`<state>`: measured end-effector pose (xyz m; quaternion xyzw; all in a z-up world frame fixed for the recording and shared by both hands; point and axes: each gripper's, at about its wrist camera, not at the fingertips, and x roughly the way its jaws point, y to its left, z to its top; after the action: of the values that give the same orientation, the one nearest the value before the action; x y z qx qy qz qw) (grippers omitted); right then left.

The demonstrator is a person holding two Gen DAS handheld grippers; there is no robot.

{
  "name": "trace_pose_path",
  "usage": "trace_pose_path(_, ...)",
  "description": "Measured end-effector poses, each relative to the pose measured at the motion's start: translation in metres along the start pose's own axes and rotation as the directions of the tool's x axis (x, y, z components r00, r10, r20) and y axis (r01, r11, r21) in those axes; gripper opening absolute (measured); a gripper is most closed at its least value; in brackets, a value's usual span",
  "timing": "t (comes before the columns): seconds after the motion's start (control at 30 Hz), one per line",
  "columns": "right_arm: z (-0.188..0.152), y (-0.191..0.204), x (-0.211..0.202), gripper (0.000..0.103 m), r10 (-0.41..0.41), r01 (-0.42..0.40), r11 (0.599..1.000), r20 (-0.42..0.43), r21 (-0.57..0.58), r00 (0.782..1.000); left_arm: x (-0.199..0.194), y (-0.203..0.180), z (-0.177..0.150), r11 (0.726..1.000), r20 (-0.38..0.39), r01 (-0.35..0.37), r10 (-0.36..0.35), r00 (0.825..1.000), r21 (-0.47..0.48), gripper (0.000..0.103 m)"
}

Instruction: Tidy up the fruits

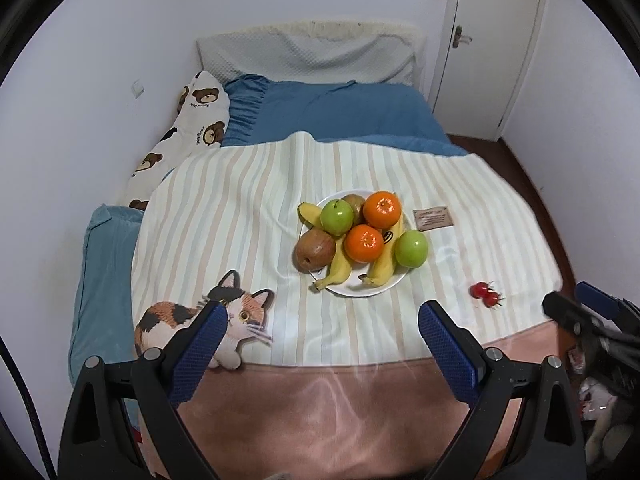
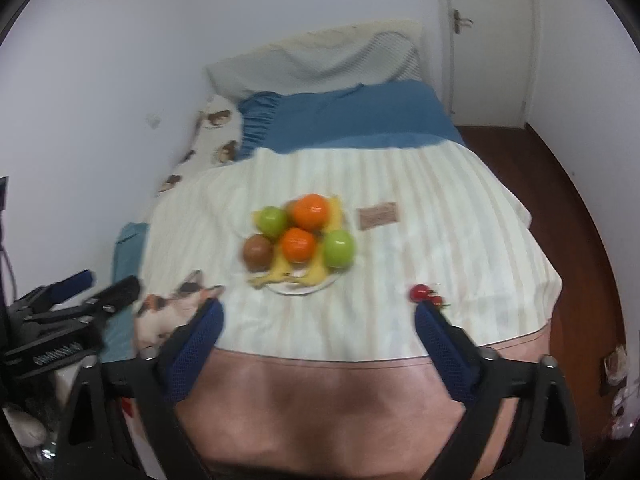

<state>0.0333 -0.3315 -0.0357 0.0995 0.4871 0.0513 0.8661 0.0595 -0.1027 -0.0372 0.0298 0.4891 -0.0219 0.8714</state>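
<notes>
Fruits (image 1: pixel 362 236) heaped on white plate (image 1: pixel 362 289)

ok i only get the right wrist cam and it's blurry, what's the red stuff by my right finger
observer: Two cherry tomatoes, side by side on the striped blanket, off the plate.
operator: any label on the bananas
observer: Yes, a dark sticker on the right-hand banana, between the near orange and the near green apple.
operator: left tool holding anything
observer: No, the left tool is open wide with nothing between its fingers.
</notes>
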Motion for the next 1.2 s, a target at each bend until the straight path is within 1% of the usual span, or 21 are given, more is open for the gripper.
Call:
trace_pose_path(0.03,0.001,-0.012,0.011,0.065,-0.008,0.008,1.000,-0.014,0.009,1.000,0.010,-0.007,0.001,1.000,-0.008,-0.016,0.016,1.000,0.010,0.098)
trace_pose_path(0.07,0.003,-0.033,0.031,0.063,-0.014,0.015,1.000,-0.037,0.026,0.999,0.020,-0.014,0.002,0.999,-0.020,-0.029,0.030,0.999,0.020,0.098)
trace_pose_path(0.1,0.004,-0.045,0.044,0.061,-0.022,0.023,0.999,-0.052,0.029,0.998,0.035,-0.025,0.003,0.998,-0.041,-0.047,0.048,0.998,0.032,0.098)
trace_pose_path(0.17,0.004,-0.075,0.079,0.059,-0.054,0.058,0.998,-0.102,0.039,0.993,0.057,-0.042,0.004,0.997,-0.071,-0.065,0.068,0.995,0.044,0.098)
trace_pose_path(0.27,-0.001,-0.109,0.123,0.056,-0.062,0.070,0.997,-0.158,0.045,0.985,0.091,-0.069,0.001,0.996,-0.130,-0.070,0.077,0.988,0.058,0.098)
trace_pose_path(0.33,-0.008,-0.129,0.153,0.053,-0.038,0.051,0.997,-0.208,0.059,0.977,0.112,-0.087,-0.001,0.994,-0.169,-0.077,0.090,0.982,0.082,0.098)
trace_pose_path(0.47,-0.018,-0.144,0.193,0.052,0.005,0.009,0.998,-0.253,0.055,0.967,0.145,-0.118,-0.007,0.989,-0.221,-0.083,0.108,0.969,0.122,0.098)
trace_pose_path(0.53,-0.022,-0.146,0.212,0.047,0.023,-0.009,0.999,-0.279,0.051,0.960,0.157,-0.129,-0.009,0.988,-0.245,-0.085,0.115,0.963,0.130,0.098)
trace_pose_path(0.6,-0.025,-0.146,0.227,0.038,0.004,0.001,1.000,-0.289,0.016,0.957,0.169,-0.140,-0.009,0.987,-0.267,-0.082,0.118,0.956,0.140,0.098)
trace_pose_path(0.67,-0.025,-0.145,0.228,0.031,-0.012,0.004,1.000,-0.277,-0.030,0.961,0.176,-0.150,-0.009,0.987,-0.278,-0.075,0.113,0.954,0.143,0.098)
trace_pose_path(0.8,-0.024,-0.159,0.213,0.031,0.003,-0.007,1.000,-0.260,-0.016,0.966,0.189,-0.172,-0.005,0.987,-0.303,-0.026,0.074,0.950,0.159,0.098)
trace_pose_path(0.93,-0.026,-0.186,0.196,0.031,0.009,0.000,0.999,-0.256,0.035,0.967,0.206,-0.202,0.000,0.977,-0.321,0.047,0.022,0.947,0.206,0.098)
trace_pose_path(1.0,-0.028,-0.200,0.190,0.031,0.001,0.016,0.998,-0.257,0.063,0.966,0.216,-0.218,0.000,0.970,-0.346,0.097,-0.014,0.938,0.224,0.098)
trace_pose_path(1.1,-0.033,-0.221,0.186,0.031,-0.010,0.038,0.994,-0.264,0.103,0.965,0.233,-0.243,-0.004,0.953,-0.400,0.174,-0.063,0.914,0.247,0.098)
trace_pose_path(1.2,-0.037,-0.231,0.187,0.031,-0.008,0.046,0.990,-0.268,0.136,0.963,0.244,-0.261,-0.009,0.936,-0.432,0.218,-0.082,0.898,0.275,0.097)
